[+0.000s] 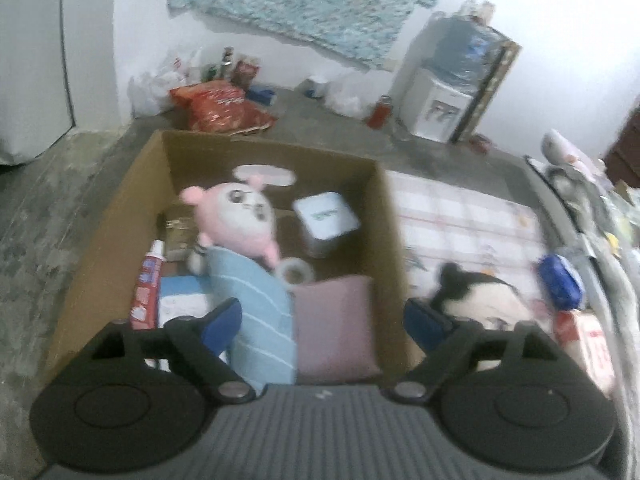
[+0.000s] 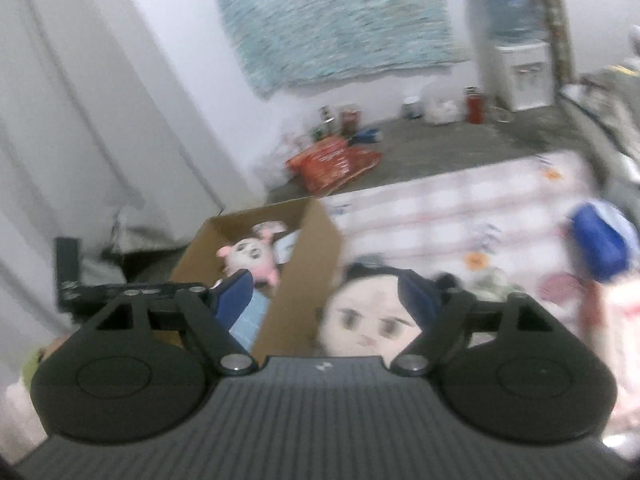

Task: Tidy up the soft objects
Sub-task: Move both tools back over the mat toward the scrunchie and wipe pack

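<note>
Premises: a lived-in room of a private home, most likely a bedroom. Evidence: a checked bedsheet (image 1: 460, 216) spread low beside a bare concrete floor (image 1: 48, 200); a water dispenser (image 1: 438, 110) carrying a large bottle against the white wall; a patterned cloth (image 1: 304, 0) hung on that wall; red snack bags (image 1: 218, 106), cans and plastic bags along the skirting; a curtain (image 2: 80, 120) at one side.

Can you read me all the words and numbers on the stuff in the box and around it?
None can be read.
White tin in the cardboard box: green lettering, too blurred.
Red tube: blurred print.
Red snack bag on the floor: white marks, unreadable.
Water bottle label: blurred.
</note>
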The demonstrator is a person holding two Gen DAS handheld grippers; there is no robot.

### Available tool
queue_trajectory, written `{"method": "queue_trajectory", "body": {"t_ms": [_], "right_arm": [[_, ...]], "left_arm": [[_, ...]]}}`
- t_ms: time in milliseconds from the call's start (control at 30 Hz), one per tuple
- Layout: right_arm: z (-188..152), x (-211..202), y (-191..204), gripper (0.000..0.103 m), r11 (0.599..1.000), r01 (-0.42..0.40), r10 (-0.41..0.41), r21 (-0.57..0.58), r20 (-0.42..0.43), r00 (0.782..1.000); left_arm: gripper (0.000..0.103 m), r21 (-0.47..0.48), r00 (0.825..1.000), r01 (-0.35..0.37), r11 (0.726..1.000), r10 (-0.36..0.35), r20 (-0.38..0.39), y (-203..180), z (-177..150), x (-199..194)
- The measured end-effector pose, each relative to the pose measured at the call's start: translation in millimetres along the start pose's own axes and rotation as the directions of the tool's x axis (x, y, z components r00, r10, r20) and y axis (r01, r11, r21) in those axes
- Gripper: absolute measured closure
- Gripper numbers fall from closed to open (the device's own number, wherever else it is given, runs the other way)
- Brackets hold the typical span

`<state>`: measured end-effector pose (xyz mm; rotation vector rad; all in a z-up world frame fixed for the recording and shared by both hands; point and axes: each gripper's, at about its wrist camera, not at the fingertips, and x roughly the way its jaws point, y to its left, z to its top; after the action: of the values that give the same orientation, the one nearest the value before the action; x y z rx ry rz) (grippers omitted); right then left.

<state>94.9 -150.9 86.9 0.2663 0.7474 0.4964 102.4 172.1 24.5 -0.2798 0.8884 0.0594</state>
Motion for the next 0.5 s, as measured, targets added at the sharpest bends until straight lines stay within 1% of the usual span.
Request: {"method": "queue_trajectory", "body": {"t_ms": [67,133,267,400,500], "right_arm": [[-9.6,-24.9,-24.5,0.023,0.999,0.026,-0.027,0.043,0.027,0.999],[-19.3,-53.7,-51.8,0.023,0.993,0.050,-0.056,0.103,0.062,0.996],[-41.2,-108.7,-97.1,0.022,0.980,0.091,-0.116,0.180,0.136,0.984],[-63.6,-146.0,-129.0,0.021,0.970,0.098,-0.141,0.224,0.183,0.973],[-77.5,-157.8,-148.6,0.021,0.965,0.082,-0.133,0.250,0.192,0.972]], "left_arm": [[0.013,0.028,1.000,0.007,1.000,-0.007,0.006,-17.9,-9.1,-12.9],[0.011,0.058,1.000,0.013,0.998,-0.014,0.017,-35.8,-19.1,-24.1],[0.010,0.111,0.998,0.031,0.993,-0.036,0.044,-72.9,-36.1,-43.0],[0.007,0.179,0.996,0.051,0.982,-0.063,0.066,-116.2,-51.3,-51.4],[0.007,0.234,0.994,0.073,0.970,-0.090,0.063,-150.5,-61.3,-50.6]]}}
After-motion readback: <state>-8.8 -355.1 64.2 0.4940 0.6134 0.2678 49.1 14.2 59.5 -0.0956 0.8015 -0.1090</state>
